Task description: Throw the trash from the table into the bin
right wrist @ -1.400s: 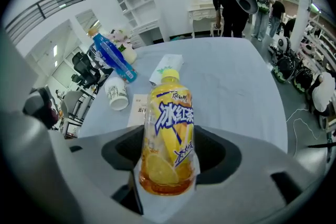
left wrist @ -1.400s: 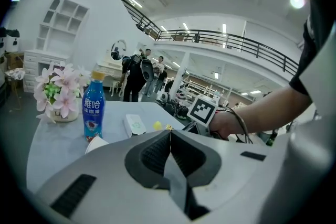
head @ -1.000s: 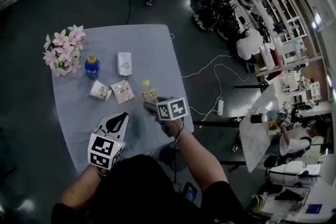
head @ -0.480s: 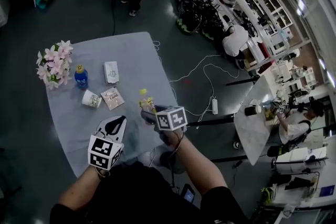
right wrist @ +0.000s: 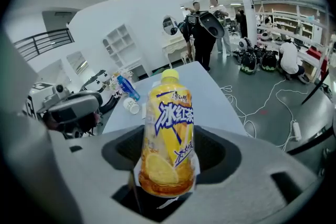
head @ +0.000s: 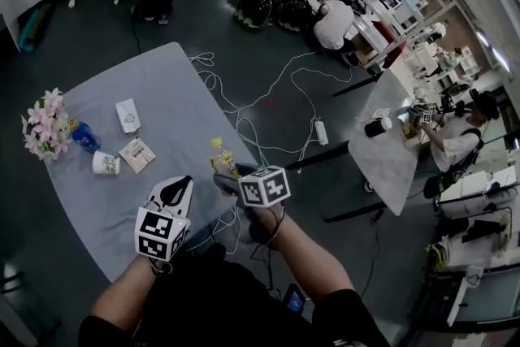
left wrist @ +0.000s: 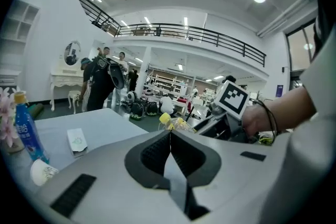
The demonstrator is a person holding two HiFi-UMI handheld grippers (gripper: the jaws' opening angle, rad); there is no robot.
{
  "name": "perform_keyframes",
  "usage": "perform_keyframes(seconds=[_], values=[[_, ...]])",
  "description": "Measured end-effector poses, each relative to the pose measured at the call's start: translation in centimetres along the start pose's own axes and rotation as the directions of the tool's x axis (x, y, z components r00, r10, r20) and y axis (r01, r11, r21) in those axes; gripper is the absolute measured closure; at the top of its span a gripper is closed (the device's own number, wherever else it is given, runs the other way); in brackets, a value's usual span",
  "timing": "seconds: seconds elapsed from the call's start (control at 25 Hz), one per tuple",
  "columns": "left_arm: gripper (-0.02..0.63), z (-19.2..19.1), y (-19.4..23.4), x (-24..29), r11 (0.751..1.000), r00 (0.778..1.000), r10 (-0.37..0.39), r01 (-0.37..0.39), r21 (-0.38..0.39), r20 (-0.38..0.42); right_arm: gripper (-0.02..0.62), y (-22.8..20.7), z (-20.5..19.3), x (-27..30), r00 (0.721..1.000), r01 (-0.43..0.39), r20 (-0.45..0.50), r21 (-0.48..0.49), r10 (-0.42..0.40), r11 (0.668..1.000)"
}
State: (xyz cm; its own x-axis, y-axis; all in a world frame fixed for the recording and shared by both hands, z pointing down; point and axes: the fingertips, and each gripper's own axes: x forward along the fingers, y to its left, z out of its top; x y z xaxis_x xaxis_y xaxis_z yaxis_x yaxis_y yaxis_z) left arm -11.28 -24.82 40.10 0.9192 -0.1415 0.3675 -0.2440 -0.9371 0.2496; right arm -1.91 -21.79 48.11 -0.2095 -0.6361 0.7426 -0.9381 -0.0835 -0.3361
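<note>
While the head view shows only the marker cubes and jaw backs, each gripper view faces its own jaws. The left gripper (left wrist: 169, 134) is pressed closed on nothing, over the grey table (head: 162, 93). The right gripper (head: 230, 180) clamps the yellow bottle (right wrist: 167, 134) low on its body, near the table's right edge. The bottle's long axis runs along the jaws, cap away from the hand. Its label reads 冰红茶.

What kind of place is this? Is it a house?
Probably a big workshop or lab, not a house: a railed upper walkway, long storage shelves, and a power strip lying on the bare floor.
</note>
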Motion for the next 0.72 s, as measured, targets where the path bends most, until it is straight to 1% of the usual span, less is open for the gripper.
perform_keyframes(seconds=[0.24,0.4,0.56,0.72], values=[[0.591,-0.3,-5.4,3.9,0.995,0.995,-0.090,0.092,0.043,-0.034,0.314,-3.6,-3.7,-5.0,0.997,0.040,0.055,0.087,-0.045,0.995],[0.591,-0.7,-9.9,6.6,0.985,0.986,-0.154,0.158,0.069,-0.063,0.314,-6.6,-6.8,-8.5,0.994,0.068,0.079,0.156,-0.081,0.985],[0.591,-1.5,-14.4,8.9,0.968,0.969,-0.226,0.235,0.091,-0.104,0.314,-9.4,-9.8,-11.4,0.987,0.098,0.103,0.229,-0.124,0.969],[0.591,-2.5,-18.5,10.9,0.944,0.944,-0.294,0.311,0.109,-0.148,0.314,-11.8,-12.8,-14.1,0.977,0.128,0.125,0.305,-0.173,0.944]])
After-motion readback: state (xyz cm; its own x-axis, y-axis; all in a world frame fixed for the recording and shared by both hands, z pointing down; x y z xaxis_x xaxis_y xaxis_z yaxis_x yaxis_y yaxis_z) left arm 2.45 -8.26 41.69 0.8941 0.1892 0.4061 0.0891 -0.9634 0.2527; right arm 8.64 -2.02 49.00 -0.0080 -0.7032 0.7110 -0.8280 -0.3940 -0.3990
